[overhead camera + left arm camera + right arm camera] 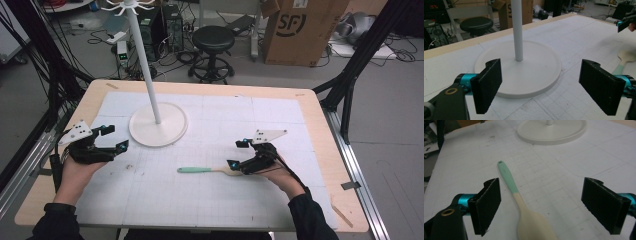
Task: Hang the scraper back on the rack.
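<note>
We see the wooden spatula with a mint-green handle (524, 205) lying between our right claw's (549, 207) wide-open, empty jaws; left claw (544, 87) also gapes empty.

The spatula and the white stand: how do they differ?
The spatula lies flat on the table; the stand is upright, its pole rising from a round base. The spatula has a mint green handle and cream blade; the stand is all white. The spatula lies by the right tool, the stand nearer the left tool. Both rest on the white mat.

Grey floor (390, 125), black stool (213, 42)
</note>
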Demonstrator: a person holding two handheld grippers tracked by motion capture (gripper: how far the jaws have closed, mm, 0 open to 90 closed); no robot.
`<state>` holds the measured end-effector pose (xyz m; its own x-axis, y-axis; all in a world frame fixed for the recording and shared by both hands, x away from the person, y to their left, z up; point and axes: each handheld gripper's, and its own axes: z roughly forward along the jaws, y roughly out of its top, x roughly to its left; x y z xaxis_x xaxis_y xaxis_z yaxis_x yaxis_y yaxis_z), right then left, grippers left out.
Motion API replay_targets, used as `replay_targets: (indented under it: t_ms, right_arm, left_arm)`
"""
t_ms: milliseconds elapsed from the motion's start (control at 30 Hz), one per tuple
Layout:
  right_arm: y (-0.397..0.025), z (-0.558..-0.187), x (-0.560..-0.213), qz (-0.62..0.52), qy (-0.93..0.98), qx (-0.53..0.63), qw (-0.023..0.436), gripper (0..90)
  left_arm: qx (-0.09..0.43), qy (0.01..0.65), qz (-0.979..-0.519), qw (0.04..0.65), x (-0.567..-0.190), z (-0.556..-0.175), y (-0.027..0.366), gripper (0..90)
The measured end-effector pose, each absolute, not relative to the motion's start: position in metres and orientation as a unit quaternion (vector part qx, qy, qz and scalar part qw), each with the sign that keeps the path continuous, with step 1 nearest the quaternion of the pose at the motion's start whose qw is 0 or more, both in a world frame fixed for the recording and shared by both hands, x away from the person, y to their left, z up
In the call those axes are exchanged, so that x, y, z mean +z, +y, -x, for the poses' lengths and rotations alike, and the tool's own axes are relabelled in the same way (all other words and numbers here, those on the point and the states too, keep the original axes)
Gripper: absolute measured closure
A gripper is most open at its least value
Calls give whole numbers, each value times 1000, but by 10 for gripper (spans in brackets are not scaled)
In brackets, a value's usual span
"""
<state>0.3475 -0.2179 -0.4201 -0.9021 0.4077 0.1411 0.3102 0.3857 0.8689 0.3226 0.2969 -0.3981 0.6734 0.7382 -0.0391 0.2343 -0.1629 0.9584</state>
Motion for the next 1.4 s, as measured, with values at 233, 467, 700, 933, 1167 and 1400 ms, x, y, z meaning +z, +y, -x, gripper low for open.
replay_targets:
  t_ms: [233,467,700,933,1167,1400]
  right_arm:
    - [-195,-348,-431,-197,854,480,39,157]
    - [-179,-347,-439,-177,873,453,28,238]
    - [-171,-346,-444,-165,888,427,34,383]
    - [-167,-347,-447,-156,894,418,34,508]
    - [-165,-346,-448,-135,902,407,42,606]
    - [-161,-340,-446,-103,911,396,59,719]
  left_arm:
    - [226,333,-729,553,-398,-322,298,193]
    - [223,332,-733,551,-399,-322,297,193]
    - [221,333,-736,547,-401,-322,297,193]
    - [220,332,-736,547,-401,-322,297,194]
    - [219,332,-738,545,-401,-322,297,196]
    - [217,331,-740,543,-402,-322,296,196]
